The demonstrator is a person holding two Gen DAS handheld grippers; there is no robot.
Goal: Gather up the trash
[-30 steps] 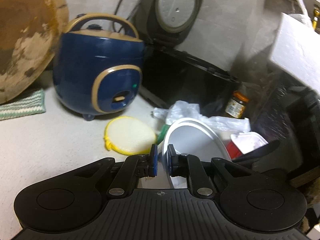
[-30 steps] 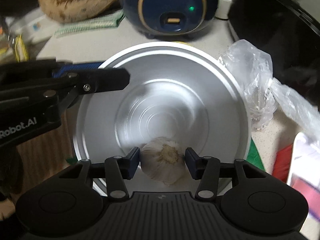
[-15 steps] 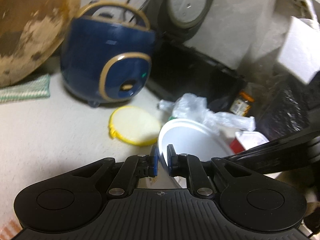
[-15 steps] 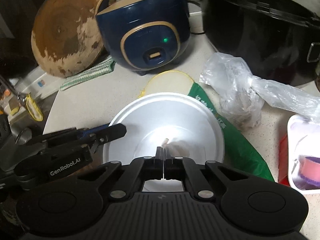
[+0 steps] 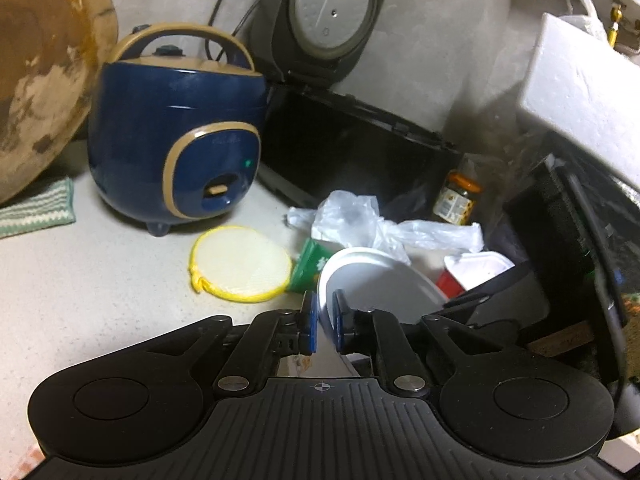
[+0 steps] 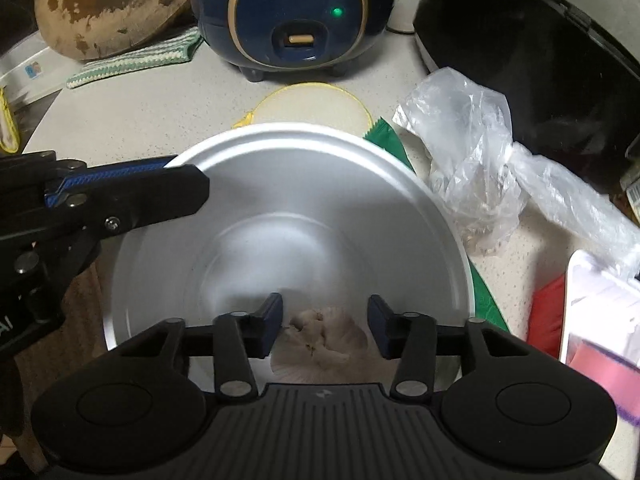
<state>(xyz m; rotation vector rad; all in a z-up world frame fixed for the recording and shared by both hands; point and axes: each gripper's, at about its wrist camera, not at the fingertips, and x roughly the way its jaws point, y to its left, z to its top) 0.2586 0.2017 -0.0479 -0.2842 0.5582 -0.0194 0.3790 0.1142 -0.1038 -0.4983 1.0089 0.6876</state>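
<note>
Bowl [image 6: 288, 216]: round, smooth metal, mouth up, before the blue cooker [image 6: 296, 12].
Garlic [image 6: 320, 344]: papery bulb inside the bowl.
Left gripper [image 5: 323, 323]: pinching the bowl rim.
Right gripper [image 6: 323, 330]: spread around the garlic.

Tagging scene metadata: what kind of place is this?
Most likely a home kitchen counter: a blue rice cooker plugged in with its light on, a larger black cooker with its lid open, and a worn wooden cutting board leaning at the back.
</note>
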